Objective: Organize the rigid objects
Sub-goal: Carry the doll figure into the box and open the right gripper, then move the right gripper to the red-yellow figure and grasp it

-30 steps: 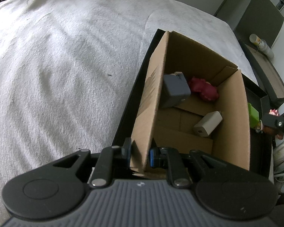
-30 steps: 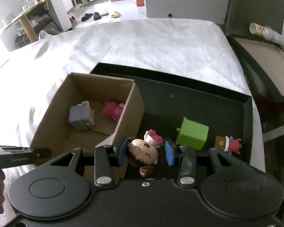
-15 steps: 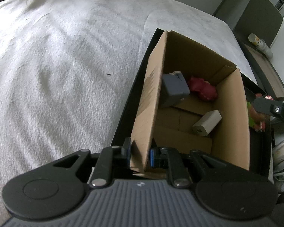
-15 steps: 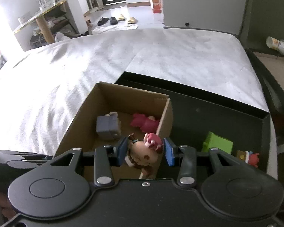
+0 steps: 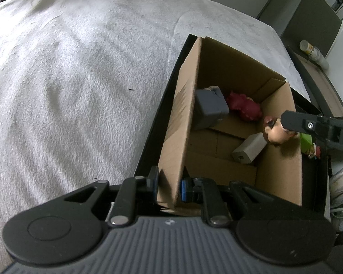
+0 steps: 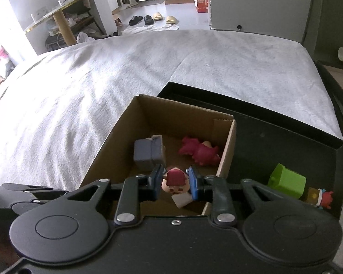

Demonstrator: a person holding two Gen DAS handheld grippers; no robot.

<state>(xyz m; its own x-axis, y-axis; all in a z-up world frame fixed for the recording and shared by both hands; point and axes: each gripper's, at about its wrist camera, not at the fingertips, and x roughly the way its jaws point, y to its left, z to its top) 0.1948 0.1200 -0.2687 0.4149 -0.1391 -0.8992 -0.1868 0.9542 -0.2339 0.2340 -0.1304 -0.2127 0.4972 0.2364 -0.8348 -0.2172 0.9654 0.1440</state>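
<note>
the right gripper (image 6: 174,182) was clenched on a small big-headed figurine (image 6: 174,181), one blue pad on each side of its head, and held it above the open cardboard box (image 6: 226,155), over the box's near half. directly below the figurine, toward 6 o'clock in the right wrist view, a pale beige block (image 6: 181,199) lay on the box floor. further in, at about 11 o'clock from the gripper, a grey-blue blocky piece (image 6: 148,153) sat against the box's left wall, and at about 1 o'clock a magenta toy (image 6: 200,151) lay beside the right wall. the left gripper (image 5: 168,183) was clamped on the near end of the box's left wall (image 5: 180,123), one finger outside and one inside the cardboard. in the left wrist view the figurine (image 5: 275,131) hung at 3 o'clock over the beige block (image 5: 249,148), with a finger of the right gripper (image 5: 317,126) reaching in from the right edge. the box stood inside a shallow black tray (image 6: 285,141) that rested on a bed covered by a grey-white blanket (image 6: 103,86). at 3 o'clock from the right gripper, on the tray floor outside the box, sat a green cube (image 6: 288,180) and just beside it a small red-and-brown figure (image 6: 320,197).
</note>
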